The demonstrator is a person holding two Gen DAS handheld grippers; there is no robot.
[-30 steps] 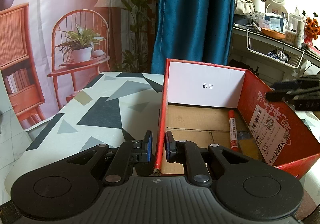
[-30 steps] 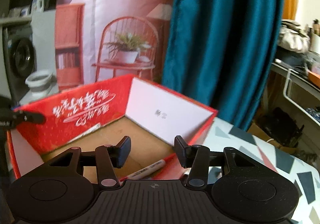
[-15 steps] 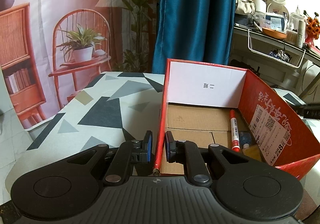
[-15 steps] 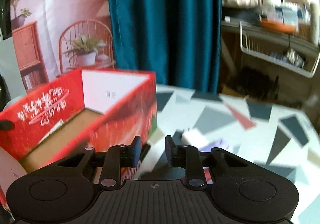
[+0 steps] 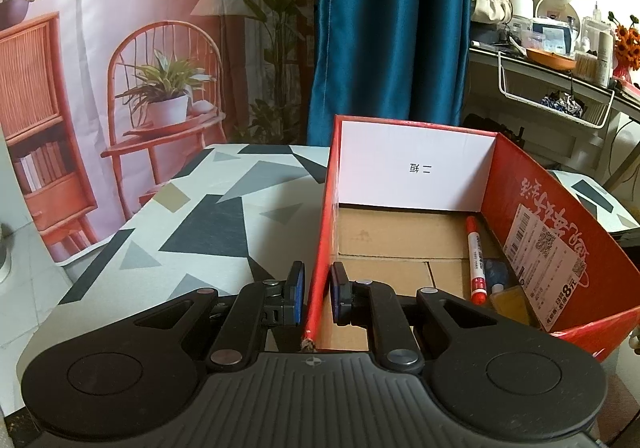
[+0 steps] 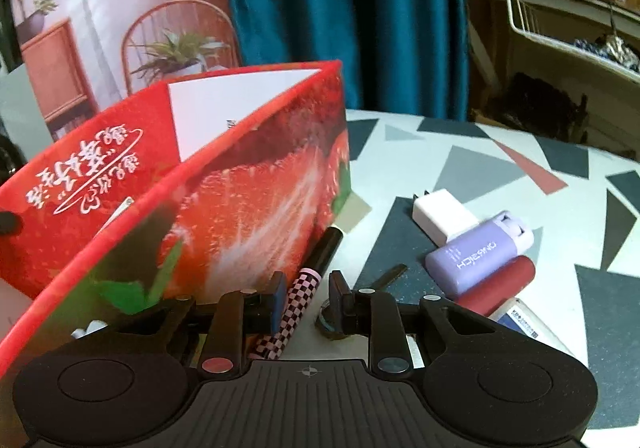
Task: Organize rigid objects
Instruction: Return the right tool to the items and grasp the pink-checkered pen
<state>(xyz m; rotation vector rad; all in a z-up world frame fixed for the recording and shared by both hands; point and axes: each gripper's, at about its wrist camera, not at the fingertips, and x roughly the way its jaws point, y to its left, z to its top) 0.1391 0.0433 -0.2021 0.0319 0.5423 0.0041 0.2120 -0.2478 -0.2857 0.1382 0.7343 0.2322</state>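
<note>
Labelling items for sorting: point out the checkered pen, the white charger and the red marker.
checkered pen [image 6: 298, 298], right wrist view, patterned barrel.
white charger [image 6: 444, 216], right wrist view, top face.
red marker [image 5: 475, 256], left wrist view, white label.

One red box; one red marker inside; one checkered pen, one white charger outside.

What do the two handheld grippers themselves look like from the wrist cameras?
Both look alike: matte black plastic, a ribbed base with a small crosshair mark, two round lobes, silver pivot screws and black linkage fingers with blue pads. That holds for the left gripper and the right gripper. No cables or sleeves show.
</note>
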